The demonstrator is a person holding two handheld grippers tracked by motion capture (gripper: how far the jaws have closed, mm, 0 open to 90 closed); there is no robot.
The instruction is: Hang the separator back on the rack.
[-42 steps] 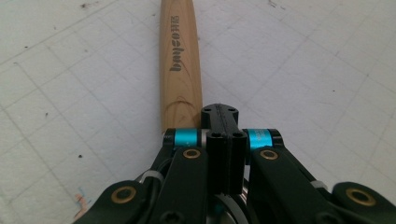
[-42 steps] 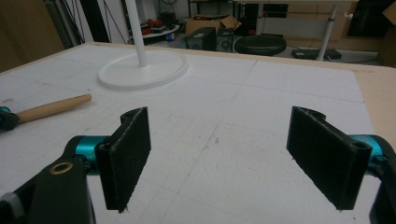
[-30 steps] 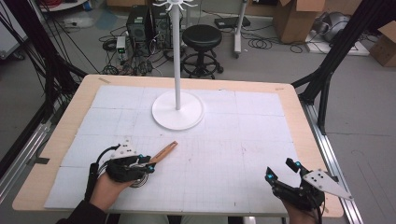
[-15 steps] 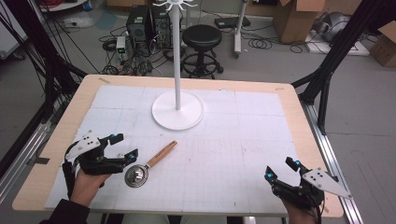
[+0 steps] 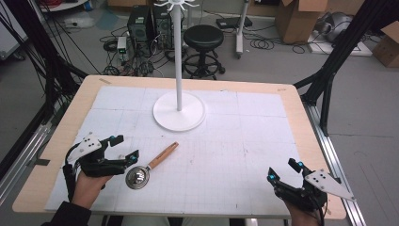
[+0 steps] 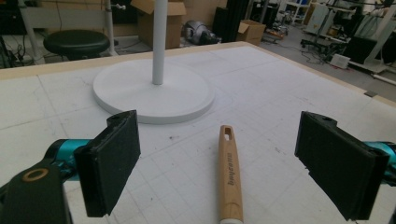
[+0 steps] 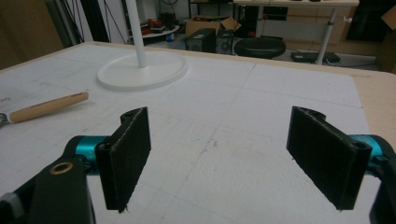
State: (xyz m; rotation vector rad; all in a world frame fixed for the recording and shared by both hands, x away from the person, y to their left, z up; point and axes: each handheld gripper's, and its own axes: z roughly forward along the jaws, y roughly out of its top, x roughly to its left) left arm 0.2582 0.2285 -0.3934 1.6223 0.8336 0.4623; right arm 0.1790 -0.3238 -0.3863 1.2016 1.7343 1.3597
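Beyond the open jaws, past the far edge of the table, a grey floor held a black stool, tangled cables, computer towers, cardboard boxes and black frame legs

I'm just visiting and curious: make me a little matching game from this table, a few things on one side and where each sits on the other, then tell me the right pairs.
Things:
1. white stand
2. scoop
3. left gripper
4. right gripper

Places:
A. near right corner of the table, jaws apart over bare mat
B. lying flat on the mat, metal bowl toward the person
C. middle of the far half, round base with an upright pole
D. near left side, jaws apart just beside the metal bowl

Pairs: 1-C, 2-B, 3-D, 4-A
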